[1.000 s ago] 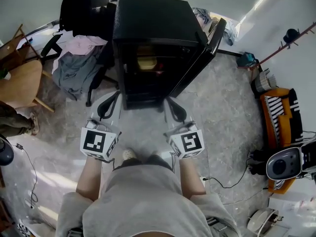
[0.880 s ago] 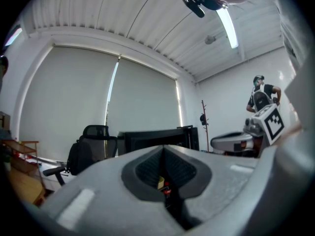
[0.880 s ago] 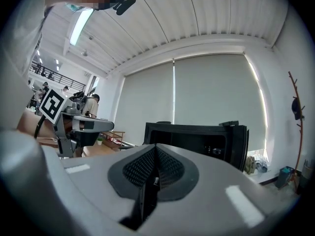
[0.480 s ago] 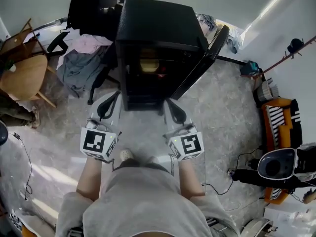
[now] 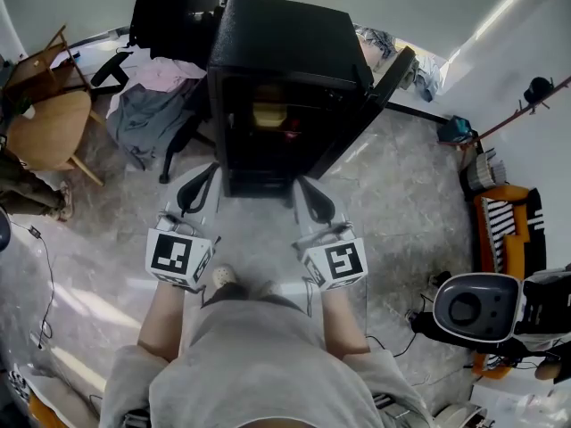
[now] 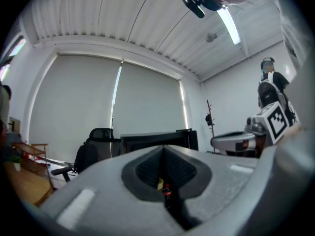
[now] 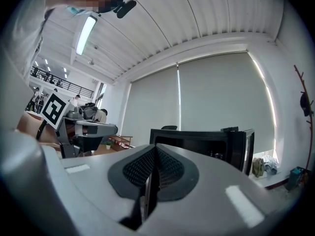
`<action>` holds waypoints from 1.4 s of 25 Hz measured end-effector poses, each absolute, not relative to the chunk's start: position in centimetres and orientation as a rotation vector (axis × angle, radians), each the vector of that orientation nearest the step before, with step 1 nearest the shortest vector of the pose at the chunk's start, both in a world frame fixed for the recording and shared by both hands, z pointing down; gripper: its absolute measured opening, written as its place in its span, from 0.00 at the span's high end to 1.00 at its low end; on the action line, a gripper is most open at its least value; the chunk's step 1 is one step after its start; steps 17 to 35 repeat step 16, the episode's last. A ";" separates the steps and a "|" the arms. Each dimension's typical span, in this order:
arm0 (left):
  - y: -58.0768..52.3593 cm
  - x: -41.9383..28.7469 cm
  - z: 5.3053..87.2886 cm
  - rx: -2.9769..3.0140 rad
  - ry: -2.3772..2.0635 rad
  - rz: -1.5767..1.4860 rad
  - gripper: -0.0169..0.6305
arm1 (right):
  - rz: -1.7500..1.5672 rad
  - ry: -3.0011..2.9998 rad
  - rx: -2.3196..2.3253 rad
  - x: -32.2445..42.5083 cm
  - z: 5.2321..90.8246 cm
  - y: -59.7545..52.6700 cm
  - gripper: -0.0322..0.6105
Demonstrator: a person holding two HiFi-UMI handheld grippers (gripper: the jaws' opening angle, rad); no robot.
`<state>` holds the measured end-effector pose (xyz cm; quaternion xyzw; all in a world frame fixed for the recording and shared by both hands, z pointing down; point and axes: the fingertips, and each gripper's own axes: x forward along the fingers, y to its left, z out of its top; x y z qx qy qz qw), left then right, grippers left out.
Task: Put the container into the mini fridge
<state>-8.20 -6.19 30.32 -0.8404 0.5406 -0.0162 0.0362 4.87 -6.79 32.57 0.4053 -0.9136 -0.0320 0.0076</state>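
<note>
container inside mini fridge, well beyond jaws

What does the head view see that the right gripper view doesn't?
Only the head view shows the yellow container inside the mini fridge and the pile of clothes beside it. Only the right gripper view shows the ceiling light and the window blinds. Both show the black fridge with its door open.

Mini fridge on the floor ahead, door open to its right, container on a shelf inside, left tongs and right tongs side by side before the opening, clothes-draped chair left of the fridge.
</note>
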 end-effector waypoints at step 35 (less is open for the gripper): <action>-5.4 -6.6 30.6 -2.576 1.678 -0.058 0.97 | -0.113 -2.874 1.260 6.2 32.0 -6.4 0.95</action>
